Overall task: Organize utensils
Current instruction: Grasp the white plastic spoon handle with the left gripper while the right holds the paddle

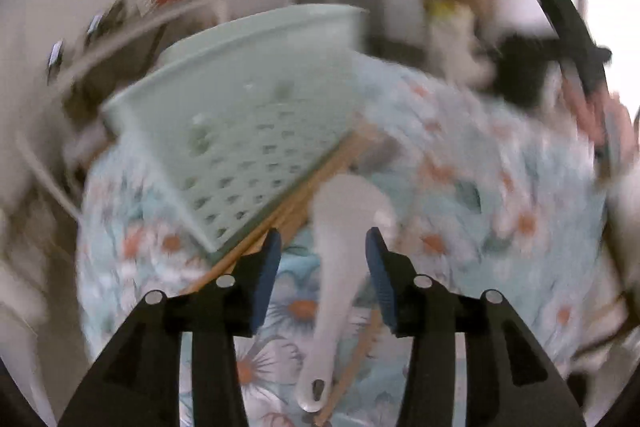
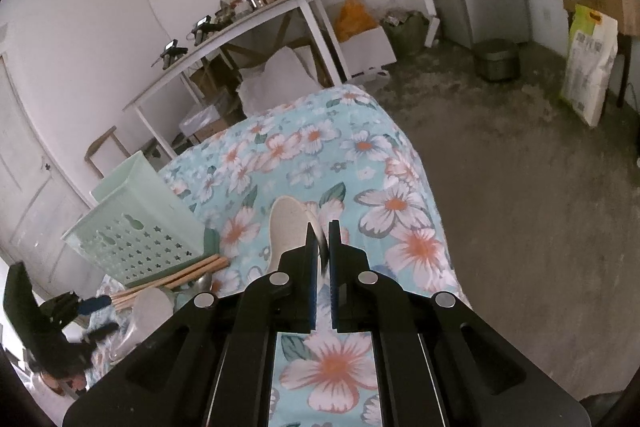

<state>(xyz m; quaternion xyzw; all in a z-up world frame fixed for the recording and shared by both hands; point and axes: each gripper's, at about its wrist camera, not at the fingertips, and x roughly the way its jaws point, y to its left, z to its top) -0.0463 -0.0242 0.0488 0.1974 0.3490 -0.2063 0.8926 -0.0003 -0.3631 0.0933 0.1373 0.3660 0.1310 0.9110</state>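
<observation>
The left gripper (image 1: 320, 247) points steeply down at a white rice spoon (image 1: 340, 227), whose handle runs back between the blue fingers (image 1: 267, 267). The fingers stand partly apart and do not press on it, so the spoon looks loose rather than held. It lies on the worktop's flowered cloth (image 1: 480, 187), its bowl toward a pale green basket (image 1: 240, 131), which lies tipped on its side, holed wall up. That leaves its mouth hard to reach, probably why the utensils are still outside it. A bundle of wooden chopsticks (image 1: 320, 183) lies tight along the basket's lower edge, just beside the spoon. This view is smeared by motion, so finer contact cannot be judged.

The right gripper (image 2: 323, 227) hangs over the cloth with its fingers drawn almost together on the thin rim of what appears to be a second white spoon (image 2: 290, 227), its bowl showing to the left of the fingertips. It is apparently lifted clear for sorting, though that is a judgement. From this side the basket sits at the cloth's left edge, the chopsticks poking out beneath it.
</observation>
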